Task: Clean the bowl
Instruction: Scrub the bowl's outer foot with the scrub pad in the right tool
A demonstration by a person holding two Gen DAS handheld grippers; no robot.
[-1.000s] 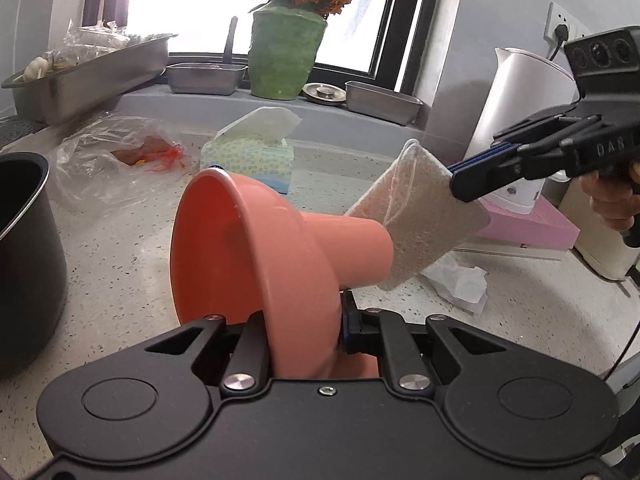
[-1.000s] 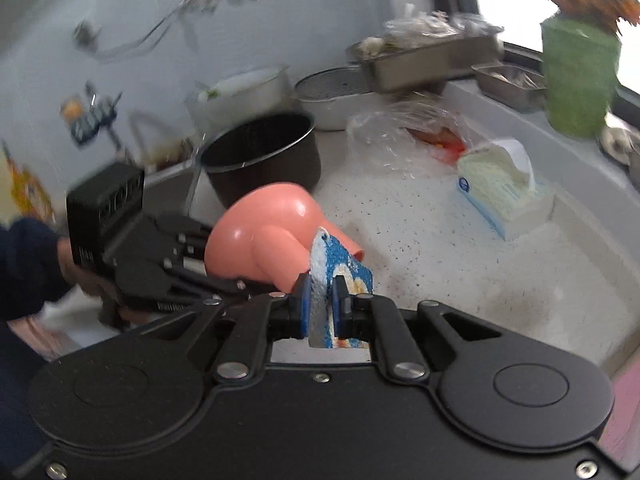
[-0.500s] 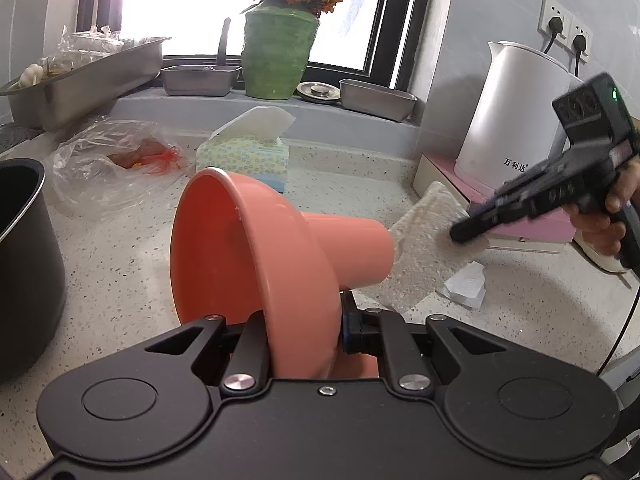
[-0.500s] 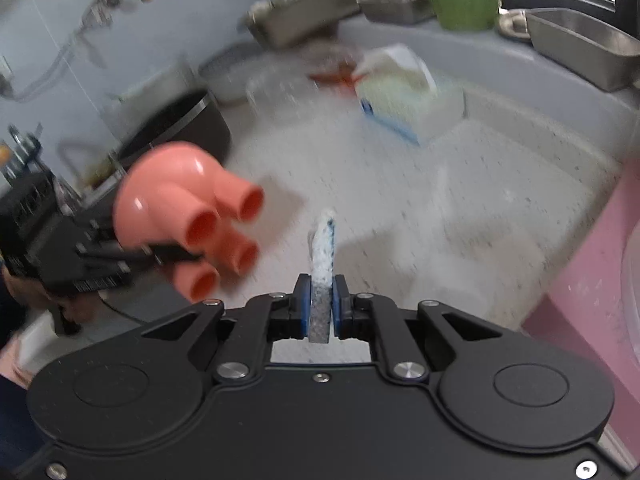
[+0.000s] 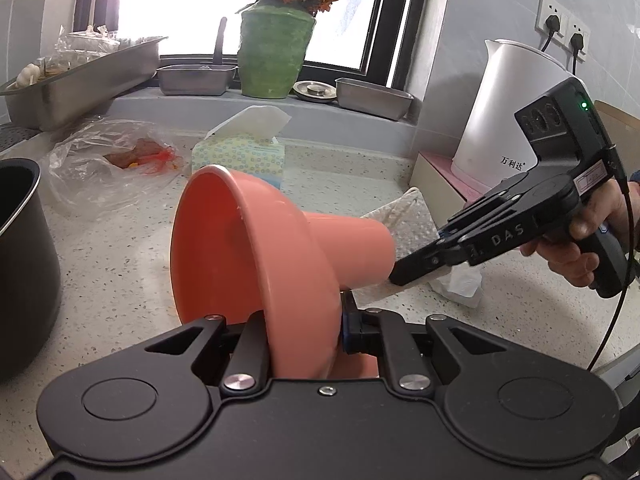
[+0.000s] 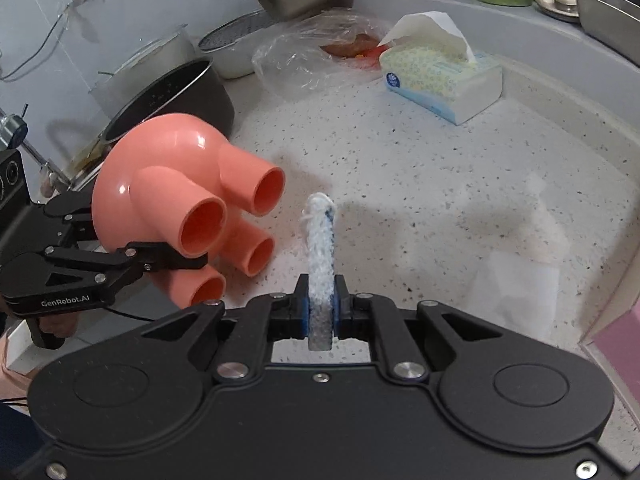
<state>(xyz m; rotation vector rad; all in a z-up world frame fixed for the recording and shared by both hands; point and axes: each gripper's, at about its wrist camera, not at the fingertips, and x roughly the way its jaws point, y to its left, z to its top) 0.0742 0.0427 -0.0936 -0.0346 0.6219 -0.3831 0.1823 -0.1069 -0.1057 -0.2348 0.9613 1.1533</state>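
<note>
Bowl [image 5: 256,256] unchanged: on edge above tabletop [image 5: 112,264], rim pinched in left tongs [image 5: 304,332]. Right tongs [image 5: 416,268], pinching sponge [image 6: 320,248], now lower, w/ sponge behind bowl's legs. Pot [image 5: 20,264] far left, tissue box [image 5: 240,156] behind, kettle [image 5: 512,120] right.

Each camera rides close on its hand-held gripper: the left looks toward the window [image 5: 256,8], the right down across the surface [image 6: 400,168]. Both catch the tissue box [image 5: 240,156].

left gripper [image 5: 304,332]: clamped, angled down | right gripper [image 6: 320,312]: clamped (a hand [image 5: 588,236] grips its handle)
</note>
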